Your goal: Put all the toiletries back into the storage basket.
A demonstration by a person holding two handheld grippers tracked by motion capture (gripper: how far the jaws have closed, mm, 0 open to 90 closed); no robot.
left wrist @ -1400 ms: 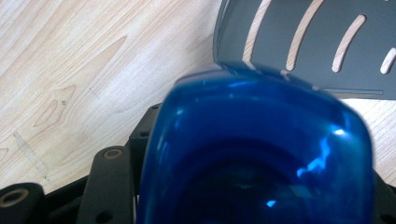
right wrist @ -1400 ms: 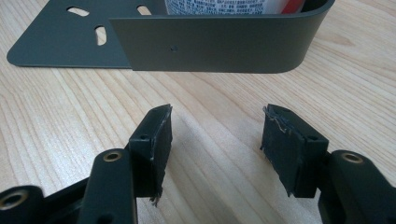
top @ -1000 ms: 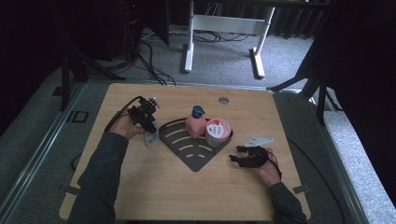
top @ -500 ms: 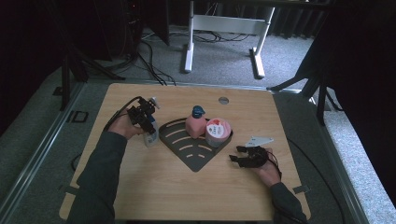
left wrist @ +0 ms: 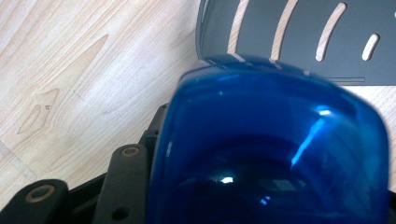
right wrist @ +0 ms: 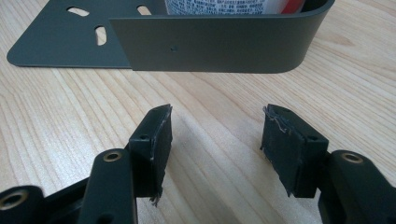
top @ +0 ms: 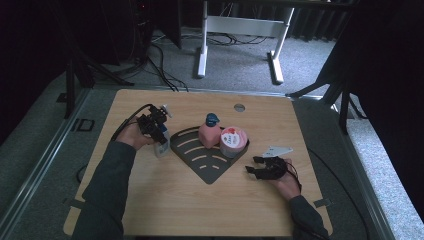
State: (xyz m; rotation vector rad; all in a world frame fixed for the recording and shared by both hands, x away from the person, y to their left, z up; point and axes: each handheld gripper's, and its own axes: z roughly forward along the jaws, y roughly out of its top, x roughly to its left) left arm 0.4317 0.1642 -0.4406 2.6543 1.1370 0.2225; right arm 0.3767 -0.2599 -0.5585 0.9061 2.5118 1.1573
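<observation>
- Left gripper (top: 161, 137) sits left of centre in the high view, at the left edge of the dark slotted tray (top: 202, 167). Its jaws have just been closing, with a small bottle (top: 161, 148) between them.
- In the left gripper view the bottle's blue cap (left wrist: 275, 149) fills the lower right, very close to the lens. Whether the pads press on it yet, I can't tell; the cap hides the contact.
- The bottle looks upright on the wooden table (top: 165, 200), just beside the tray's rim, not in it.
- Right gripper (top: 256, 170) rests low on the table at lower right of the high view, jaws apart and empty, with bare wood between the pads (right wrist: 156, 135). The tray wall (right wrist: 210, 44) stands just ahead of it.
- Already in the tray: a pink bottle (top: 208, 134) with a dark cap and a round pink-lidded tub (top: 233, 141), touching each other in the upper corner.
- A flat white piece (top: 278, 150) lies near the right gripper, apart from the tray.
- My read: the step is grasping the small bottle to put it in the tray.
- Doing it well: finish the squeeze before lifting, and keep the grip square on the body so it doesn't pivot.
- Lift straight up to clear the rim, then set it down on the free slotted area at the lower part of the tray, away from the two pink items.
- Risk: the wet-looking clear plastic may slip, and a tilted bottle could catch the rim.
</observation>
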